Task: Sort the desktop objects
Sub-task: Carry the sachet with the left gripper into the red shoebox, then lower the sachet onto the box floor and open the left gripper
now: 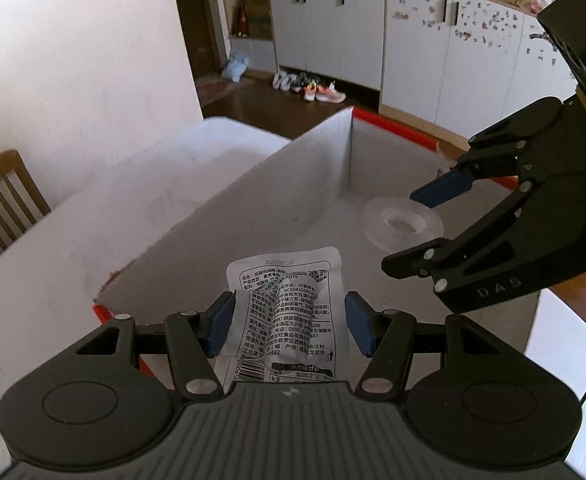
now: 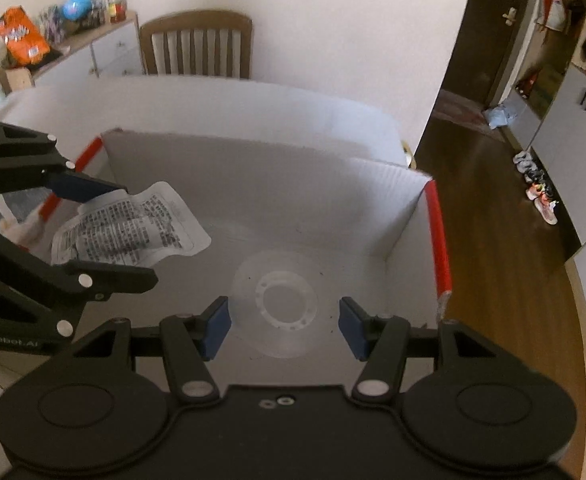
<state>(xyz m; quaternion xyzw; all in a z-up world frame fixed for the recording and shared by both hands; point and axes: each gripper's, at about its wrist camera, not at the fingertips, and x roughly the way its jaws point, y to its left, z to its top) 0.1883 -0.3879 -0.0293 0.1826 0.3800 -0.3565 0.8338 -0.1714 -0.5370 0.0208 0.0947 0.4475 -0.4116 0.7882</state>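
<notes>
box: large white cardboard box with red edges (image 2: 253, 184), frame centre; open top.
progress: by my reading, 1 item in, 1 arriving.
packet: crinkled silver printed food packet (image 1: 289, 308), long axis up-frame, over box, lower centre.
tape: clear tape roll (image 2: 281, 300), flat on box floor.
left gripper (image 1: 289, 320): pinching packet.
right gripper (image 2: 285, 322): spread, empty.
</notes>
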